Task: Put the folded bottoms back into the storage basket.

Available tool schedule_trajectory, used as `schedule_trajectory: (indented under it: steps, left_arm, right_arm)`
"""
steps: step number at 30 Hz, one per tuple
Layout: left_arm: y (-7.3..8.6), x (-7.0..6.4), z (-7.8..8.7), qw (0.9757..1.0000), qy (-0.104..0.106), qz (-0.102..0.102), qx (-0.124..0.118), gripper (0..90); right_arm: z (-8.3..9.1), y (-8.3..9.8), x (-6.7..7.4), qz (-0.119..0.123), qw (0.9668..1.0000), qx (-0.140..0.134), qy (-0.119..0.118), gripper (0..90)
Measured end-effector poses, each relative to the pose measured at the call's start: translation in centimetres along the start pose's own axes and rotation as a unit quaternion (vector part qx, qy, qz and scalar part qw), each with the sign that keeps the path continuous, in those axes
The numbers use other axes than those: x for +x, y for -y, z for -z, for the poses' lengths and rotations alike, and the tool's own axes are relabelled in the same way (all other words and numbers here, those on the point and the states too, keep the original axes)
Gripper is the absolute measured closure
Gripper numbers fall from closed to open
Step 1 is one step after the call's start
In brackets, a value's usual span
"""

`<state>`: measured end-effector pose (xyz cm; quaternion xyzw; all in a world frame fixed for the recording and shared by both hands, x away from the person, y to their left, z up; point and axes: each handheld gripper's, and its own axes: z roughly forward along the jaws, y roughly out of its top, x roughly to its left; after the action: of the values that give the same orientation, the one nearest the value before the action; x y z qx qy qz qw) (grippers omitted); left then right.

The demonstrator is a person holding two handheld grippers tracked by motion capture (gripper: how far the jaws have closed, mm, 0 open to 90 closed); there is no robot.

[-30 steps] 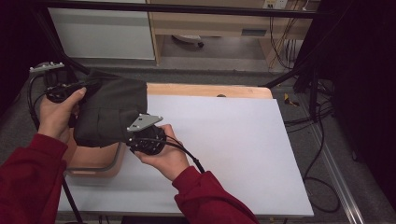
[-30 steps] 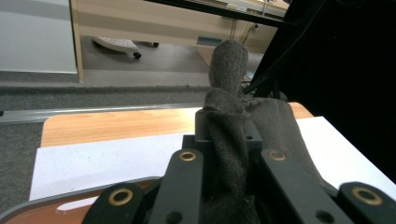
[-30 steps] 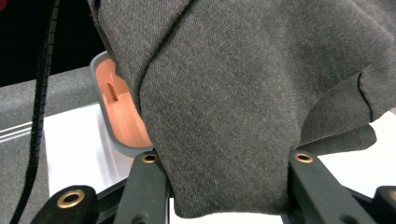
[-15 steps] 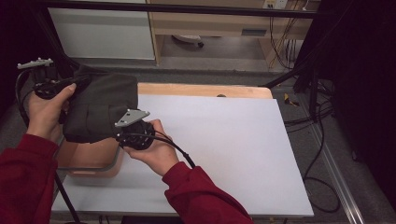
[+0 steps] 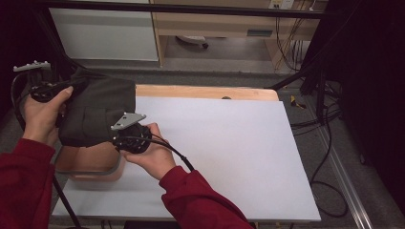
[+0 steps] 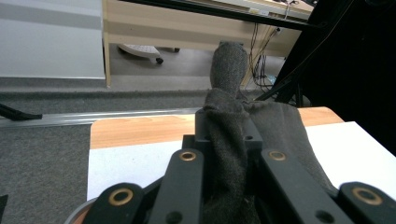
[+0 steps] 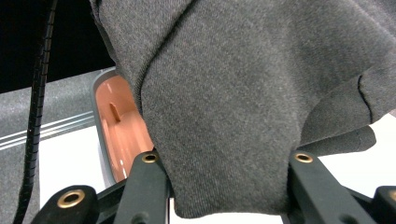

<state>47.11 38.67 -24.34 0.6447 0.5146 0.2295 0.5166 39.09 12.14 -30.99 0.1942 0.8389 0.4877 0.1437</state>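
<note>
Cloth (image 5: 95,112) hangs clamped between both hand-held grippers above basin (image 5: 90,164).

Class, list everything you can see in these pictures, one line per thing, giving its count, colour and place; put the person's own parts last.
garment: one, dark grey, folded, lifted above the table's left end between both grippers.
bin: one, salmon inside with a grey rim, at the table's left edge under the garment.
table: one, white top with a wooden strip along the far edge.
cabinet: one, white, on the floor beyond the table.
cables: several, black, on the floor right of the table.
left gripper: one, black, shut on the garment's bunched edge.
right gripper: one, black, clamping the garment's lower fold.
sleeves: two, red, at the bottom of the high view.
</note>
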Motion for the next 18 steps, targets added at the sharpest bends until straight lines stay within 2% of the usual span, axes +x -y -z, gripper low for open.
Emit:
schedule_trajectory:
  steps: [18]
  left_arm:
    - [1.2, 0.8, 0.0, 1.0, -0.001, 0.004, 0.007, 83.4]
  right_arm:
    - [-0.7, 0.3, 0.9, 0.002, 1.0, 0.009, 0.002, 65.0]
